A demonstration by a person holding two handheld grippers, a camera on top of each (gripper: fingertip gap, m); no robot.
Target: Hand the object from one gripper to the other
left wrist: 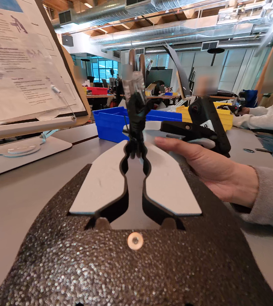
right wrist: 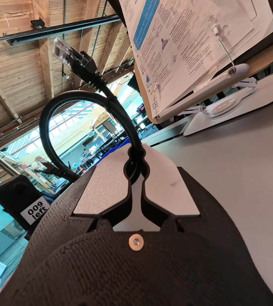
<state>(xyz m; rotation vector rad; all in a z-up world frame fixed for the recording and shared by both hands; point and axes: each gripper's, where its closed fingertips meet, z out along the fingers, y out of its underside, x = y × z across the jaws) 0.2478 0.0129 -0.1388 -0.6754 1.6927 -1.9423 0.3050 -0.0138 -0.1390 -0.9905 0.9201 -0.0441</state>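
Black textured right gripper had its jaws pinching a looped black network cable, clear plug rising above the tips. Left gripper jaws also pinched that bundled cable, upright above the grey bench.

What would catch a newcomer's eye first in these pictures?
A black cable loops up from the right gripper, whose fingers are shut on it, with a clear plug at its top. In the left wrist view it stands between the fingers of the left gripper, with a document stand to its left.
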